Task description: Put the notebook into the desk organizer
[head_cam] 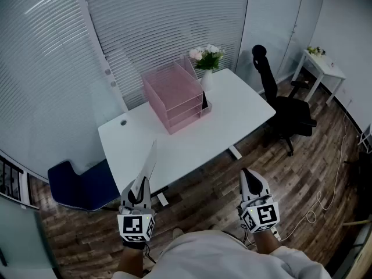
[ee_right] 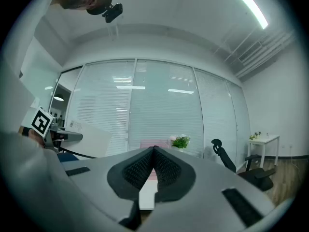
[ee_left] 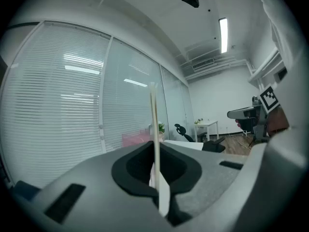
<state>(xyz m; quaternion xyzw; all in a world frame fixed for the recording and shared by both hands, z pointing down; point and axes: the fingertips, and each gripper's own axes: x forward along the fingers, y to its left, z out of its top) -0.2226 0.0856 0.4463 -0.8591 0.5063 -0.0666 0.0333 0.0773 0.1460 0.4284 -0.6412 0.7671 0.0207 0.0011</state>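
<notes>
While left gripper [head_cam: 140,185] clamps the thin notebook [head_cam: 149,160] upright, edge-on | right gripper [head_cam: 246,174]: jaws pressed together, empty

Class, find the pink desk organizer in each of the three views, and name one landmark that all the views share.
Head view: pink desk organizer, upper centre.
Left gripper view: small, just left of centre.
Right gripper view: small, at centre.
Shared landmark: the flowers beside it.
</notes>
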